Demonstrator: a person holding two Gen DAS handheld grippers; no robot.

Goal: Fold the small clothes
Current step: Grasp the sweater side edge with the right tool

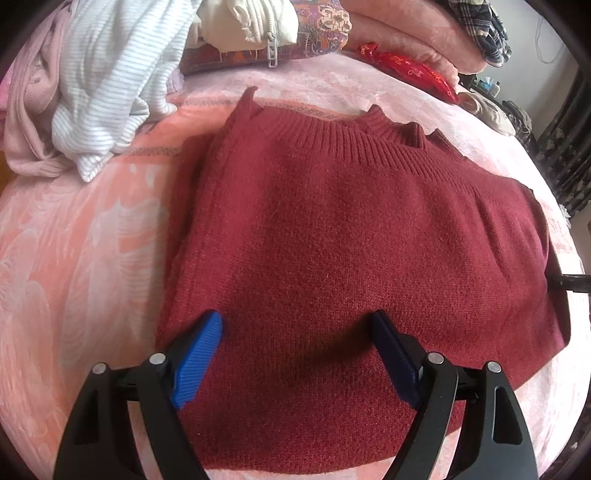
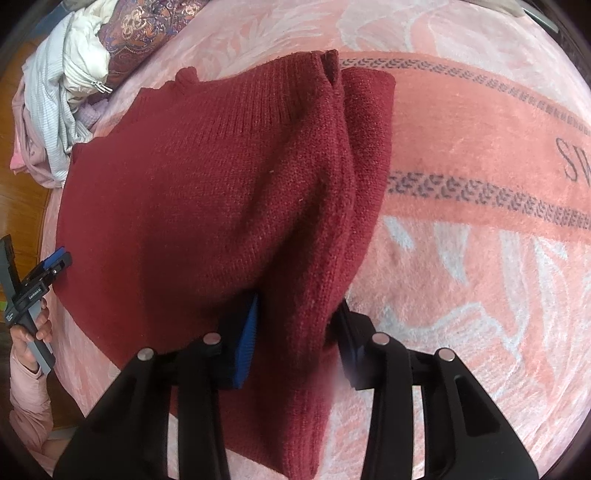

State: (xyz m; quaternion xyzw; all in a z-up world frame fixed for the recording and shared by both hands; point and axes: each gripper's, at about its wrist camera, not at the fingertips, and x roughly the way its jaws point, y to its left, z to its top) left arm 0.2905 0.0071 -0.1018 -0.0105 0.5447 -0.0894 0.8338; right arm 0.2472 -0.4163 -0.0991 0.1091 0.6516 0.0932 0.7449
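Observation:
A dark red knitted sweater (image 1: 351, 229) lies folded on the pink blanket (image 1: 74, 258), its ribbed collar at the far side. My left gripper (image 1: 295, 321) hovers over the sweater's near part, its jaws wide open and nothing between them. In the right wrist view the same sweater (image 2: 192, 177) has its right edge bunched into a raised fold. My right gripper (image 2: 299, 306) is shut on that fold, the blue pad (image 2: 245, 343) pressing it from the left. The left gripper (image 2: 55, 264) also shows at the sweater's left edge, held by a hand (image 2: 31, 334).
A pile of clothes sits at the far left: a white striped garment (image 1: 107, 85), a pale pink one (image 1: 29, 122) and a cream zip jacket (image 1: 255, 22). A red pouch (image 1: 410, 70) and a plaid garment (image 1: 480, 29) lie beyond. Wooden floor (image 2: 26, 206) borders the bed.

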